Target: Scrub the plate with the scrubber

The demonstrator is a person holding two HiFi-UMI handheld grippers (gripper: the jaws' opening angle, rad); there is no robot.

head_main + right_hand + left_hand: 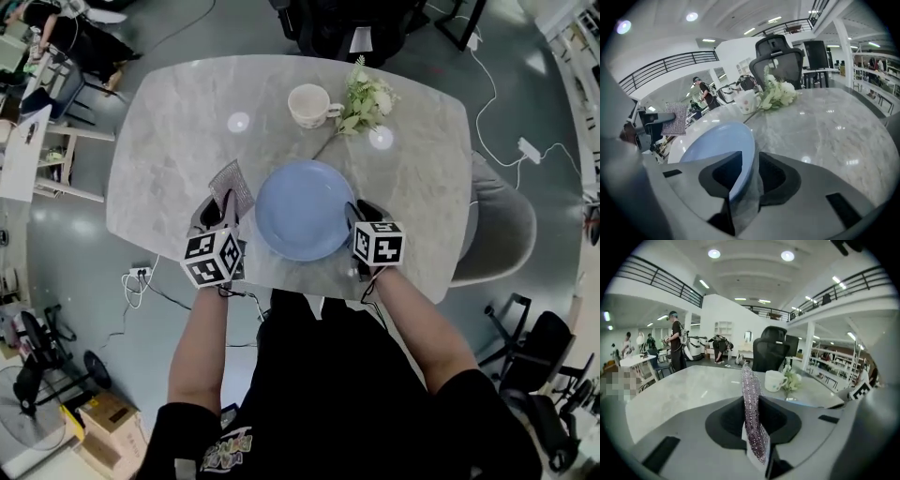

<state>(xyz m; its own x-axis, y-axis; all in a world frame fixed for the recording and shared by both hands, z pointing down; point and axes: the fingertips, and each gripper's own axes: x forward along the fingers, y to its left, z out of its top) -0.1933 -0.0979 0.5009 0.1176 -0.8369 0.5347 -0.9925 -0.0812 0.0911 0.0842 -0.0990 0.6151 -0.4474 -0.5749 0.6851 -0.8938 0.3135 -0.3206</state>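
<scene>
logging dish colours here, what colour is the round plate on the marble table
Plain pale blue, no pattern. The round plate shows best in the head view.

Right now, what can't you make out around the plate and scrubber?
- The plate, right rim: head view, covered by the right tool.
- The scrubber, lower end: head view, behind the left tool.
- Whether the plate touches the table: right gripper view, tool body blocks it.
</scene>
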